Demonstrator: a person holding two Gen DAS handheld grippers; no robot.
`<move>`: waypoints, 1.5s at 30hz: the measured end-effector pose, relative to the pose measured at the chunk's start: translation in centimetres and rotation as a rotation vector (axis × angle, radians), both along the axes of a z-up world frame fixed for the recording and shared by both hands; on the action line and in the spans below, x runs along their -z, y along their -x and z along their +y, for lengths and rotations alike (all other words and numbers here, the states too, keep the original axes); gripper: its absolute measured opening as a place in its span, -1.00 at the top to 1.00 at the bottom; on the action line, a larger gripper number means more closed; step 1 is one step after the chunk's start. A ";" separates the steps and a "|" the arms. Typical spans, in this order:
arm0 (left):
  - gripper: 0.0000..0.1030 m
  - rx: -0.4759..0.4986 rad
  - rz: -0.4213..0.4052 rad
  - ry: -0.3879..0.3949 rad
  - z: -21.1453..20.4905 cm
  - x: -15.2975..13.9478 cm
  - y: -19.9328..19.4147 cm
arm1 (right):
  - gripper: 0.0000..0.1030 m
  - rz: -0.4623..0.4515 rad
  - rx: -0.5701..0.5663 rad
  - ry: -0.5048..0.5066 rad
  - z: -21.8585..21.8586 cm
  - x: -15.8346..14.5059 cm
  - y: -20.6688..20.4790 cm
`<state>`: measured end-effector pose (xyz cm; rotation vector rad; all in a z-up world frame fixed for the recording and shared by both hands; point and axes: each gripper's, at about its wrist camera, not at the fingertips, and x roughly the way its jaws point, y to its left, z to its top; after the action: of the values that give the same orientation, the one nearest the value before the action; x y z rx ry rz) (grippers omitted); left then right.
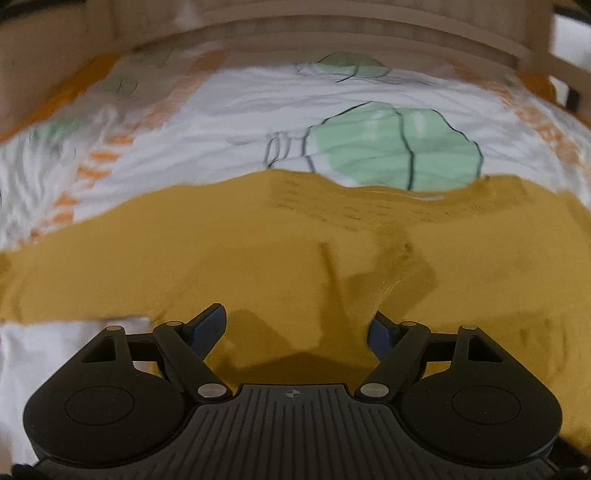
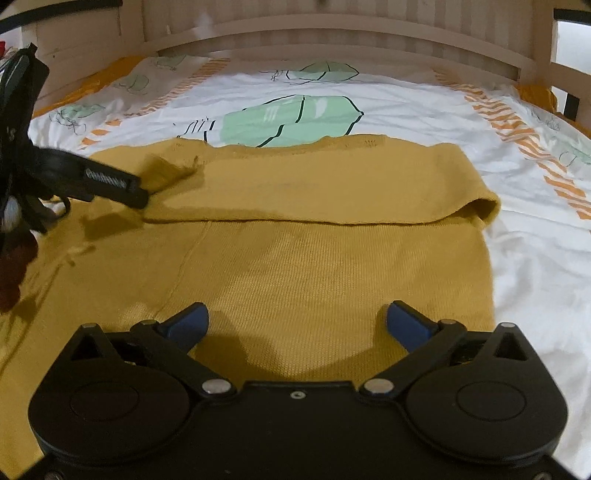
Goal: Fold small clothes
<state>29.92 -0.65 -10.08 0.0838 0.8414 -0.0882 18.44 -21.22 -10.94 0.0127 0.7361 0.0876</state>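
Note:
A mustard-yellow knitted garment (image 2: 314,236) lies flat on the bed, with one sleeve (image 2: 332,184) folded across its upper part. It also fills the lower half of the blurred left wrist view (image 1: 258,251). My left gripper (image 1: 297,325) is open and empty, low over the cloth. It also shows at the left of the right wrist view (image 2: 140,195), its tip at the folded sleeve's left end. My right gripper (image 2: 297,321) is open and empty above the garment's lower part.
The white bed sheet (image 2: 406,110) has green and orange prints. A wooden headboard rail (image 2: 332,29) stands at the far side. Bare sheet lies to the right of the garment (image 2: 535,258).

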 end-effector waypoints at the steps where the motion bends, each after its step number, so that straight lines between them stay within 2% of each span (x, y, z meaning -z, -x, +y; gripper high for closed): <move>1: -0.51 -0.002 0.014 0.027 0.5 0.0 -0.2 | -1.00 0.000 0.000 0.001 0.0 0.0 0.0; 5: -0.50 0.042 0.028 0.064 0.9 -0.1 -0.3 | -1.00 0.001 0.000 0.001 0.0 0.1 -0.1; 10: -0.24 0.114 0.027 0.066 -0.1 -0.2 -0.5 | -1.00 0.000 0.000 0.001 0.0 0.0 -0.1; 13: -0.09 0.128 0.028 0.110 -0.1 -0.1 -1.0 | -1.00 0.001 0.000 0.001 0.0 0.0 -0.1; 16: 0.17 0.105 0.017 0.152 0.5 0.0 -1.2 | -1.00 0.001 -0.001 0.001 0.0 0.0 -0.1; 18: 0.56 0.097 0.012 0.168 0.7 -0.1 -1.4 | -1.00 0.001 -0.001 0.001 0.0 0.0 0.0; 20: 0.84 0.116 -0.006 0.164 0.6 -0.3 -1.2 | -1.00 0.001 -0.001 0.001 0.0 0.0 0.0; 21: 0.86 0.129 -0.022 0.150 0.3 -0.5 -1.1 | -1.00 0.001 -0.002 0.002 0.1 0.0 0.0; 29: 0.88 0.166 -0.212 0.034 -0.6 -4.7 -0.4 | -1.00 0.000 -0.003 0.002 0.1 0.1 0.0; 31: 0.88 0.149 -0.200 -0.010 -0.4 -4.5 -1.2 | -1.00 0.000 -0.003 0.004 0.1 0.1 0.0; 34: 0.82 0.149 -0.105 -0.057 -0.4 -2.7 -2.7 | -1.00 0.001 -0.003 0.007 0.0 0.0 -0.1; 36: 0.76 0.140 -0.072 -0.091 -0.3 -1.6 -2.7 | -1.00 0.000 -0.004 0.006 0.0 -0.1 -0.1; 37: 0.68 0.129 -0.065 -0.107 -0.3 -1.2 -2.6 | -1.00 0.001 -0.004 0.007 0.0 -0.1 -0.1; 38: 0.51 0.111 -0.064 -0.121 -0.1 -0.9 -2.5 | -1.00 0.001 -0.004 0.007 0.0 -0.1 -0.1; 45: 0.26 0.005 -0.083 -0.142 2.4 -0.7 -2.1 | -1.00 0.000 -0.004 0.008 0.1 -0.1 -0.1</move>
<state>31.97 1.71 -9.34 0.2219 0.7635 -0.0289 18.54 -21.16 -10.88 0.0039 0.7369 0.0884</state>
